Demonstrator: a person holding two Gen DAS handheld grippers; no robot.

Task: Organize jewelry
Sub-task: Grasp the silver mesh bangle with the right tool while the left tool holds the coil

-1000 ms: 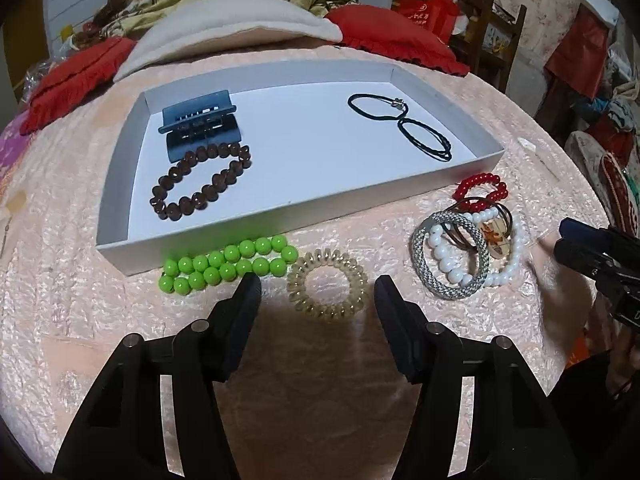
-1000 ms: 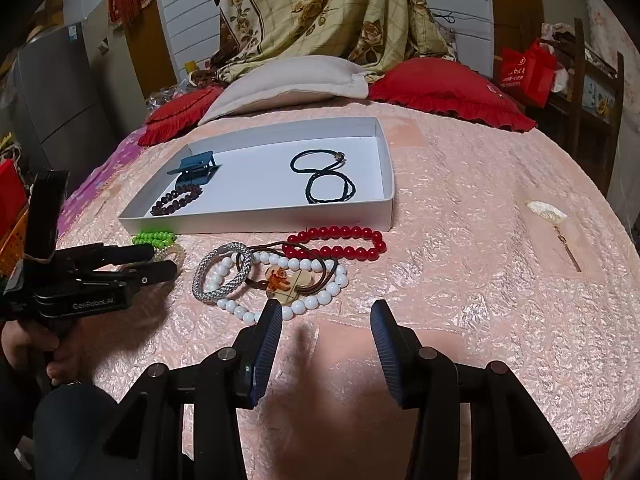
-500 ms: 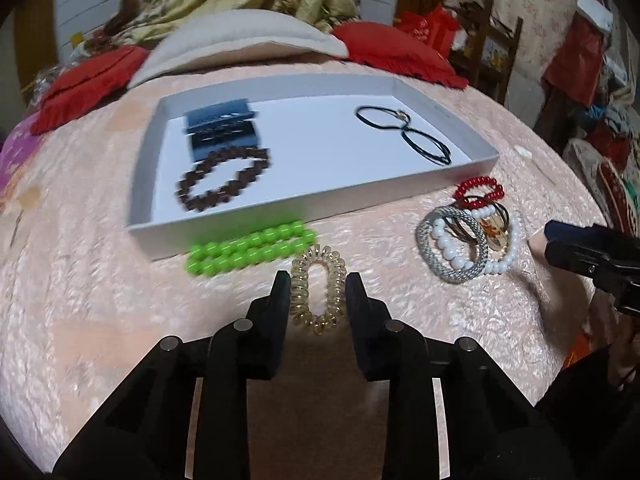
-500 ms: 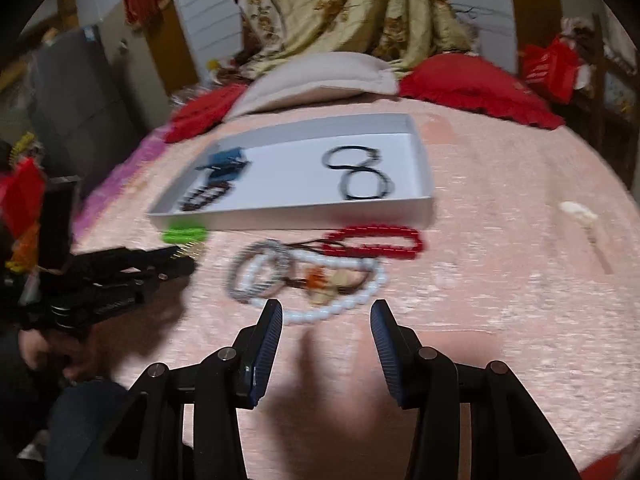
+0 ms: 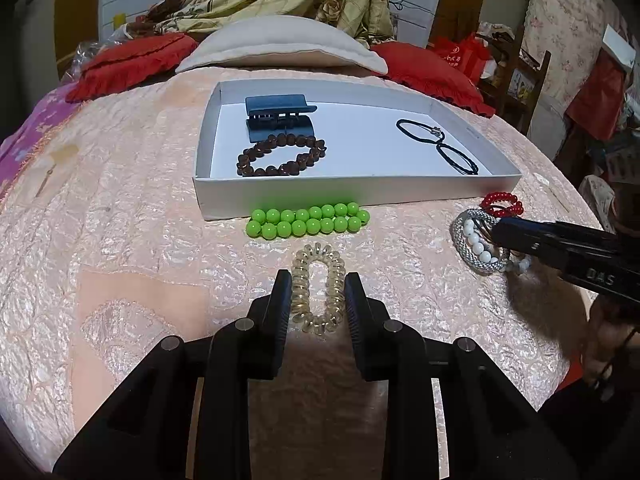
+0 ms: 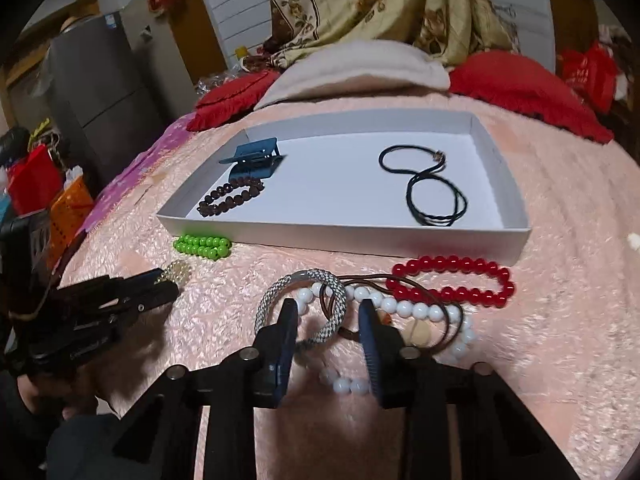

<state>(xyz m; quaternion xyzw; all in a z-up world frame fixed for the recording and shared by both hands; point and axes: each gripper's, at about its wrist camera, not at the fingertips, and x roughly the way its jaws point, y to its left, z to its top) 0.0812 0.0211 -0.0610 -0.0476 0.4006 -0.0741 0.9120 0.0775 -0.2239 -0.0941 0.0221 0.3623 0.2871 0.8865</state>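
In the left wrist view the left gripper [image 5: 317, 294] is clamped on the clear coil hair tie [image 5: 318, 288] near the white tray [image 5: 360, 194], while in the right wrist view the right gripper's [image 6: 328, 330] jaws are closing around the silver mesh bangle [image 6: 304, 306], pads not yet pressing it.

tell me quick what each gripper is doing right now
Left gripper: shut on the spiral hair tie.
Right gripper: closing around the silver bangle, not yet gripping.
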